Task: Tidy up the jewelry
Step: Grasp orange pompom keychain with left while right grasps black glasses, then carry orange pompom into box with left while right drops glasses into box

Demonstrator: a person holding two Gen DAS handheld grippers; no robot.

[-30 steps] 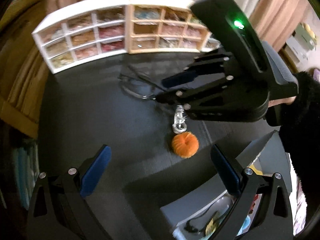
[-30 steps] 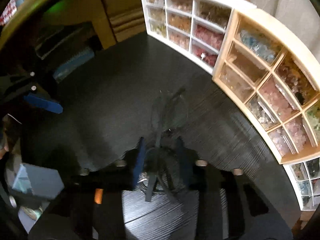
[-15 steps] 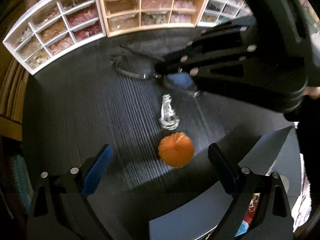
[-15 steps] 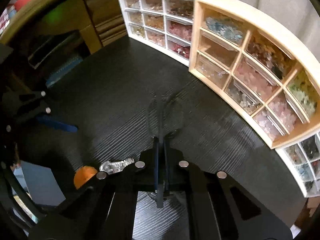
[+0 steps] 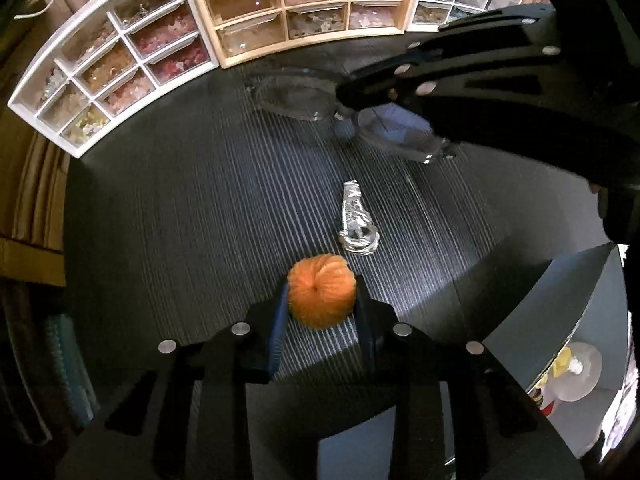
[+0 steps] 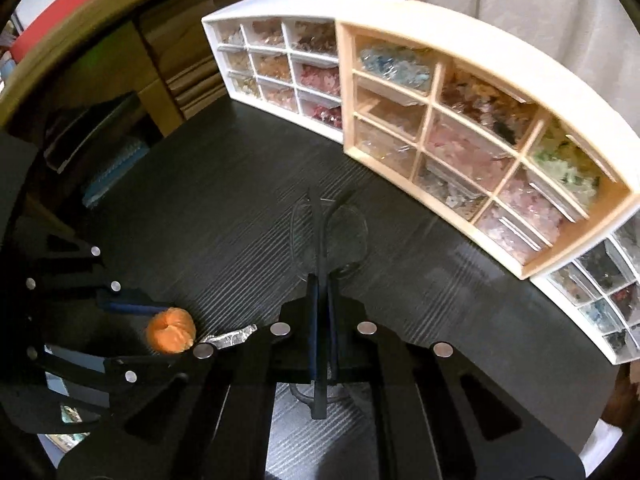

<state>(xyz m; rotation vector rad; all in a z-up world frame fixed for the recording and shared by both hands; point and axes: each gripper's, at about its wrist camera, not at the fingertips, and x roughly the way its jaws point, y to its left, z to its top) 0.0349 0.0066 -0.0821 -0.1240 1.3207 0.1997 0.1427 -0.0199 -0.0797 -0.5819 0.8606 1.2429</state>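
My left gripper (image 5: 321, 300) is shut on an orange pom-pom hair tie (image 5: 321, 295) resting on the black table; it also shows in the right wrist view (image 6: 171, 330). A silver clip (image 5: 357, 220) lies just beyond it. My right gripper (image 6: 323, 280) is shut on the folded temples of a pair of black-rimmed glasses (image 6: 330, 236) and holds them above the table. The glasses (image 5: 304, 96) show under the right gripper (image 5: 352, 98) in the left wrist view.
White (image 5: 100, 76) and wooden (image 5: 304, 8) drawer cabinets full of beads stand along the table's (image 5: 180, 208) far edge. A grey box (image 5: 560, 340) with small items sits at the right front. Shelves with books (image 6: 108, 176) lie off the table's left side.
My left gripper moved forward and closed on the orange hair tie. My right gripper closed on the glasses and lifted them toward the cabinets.
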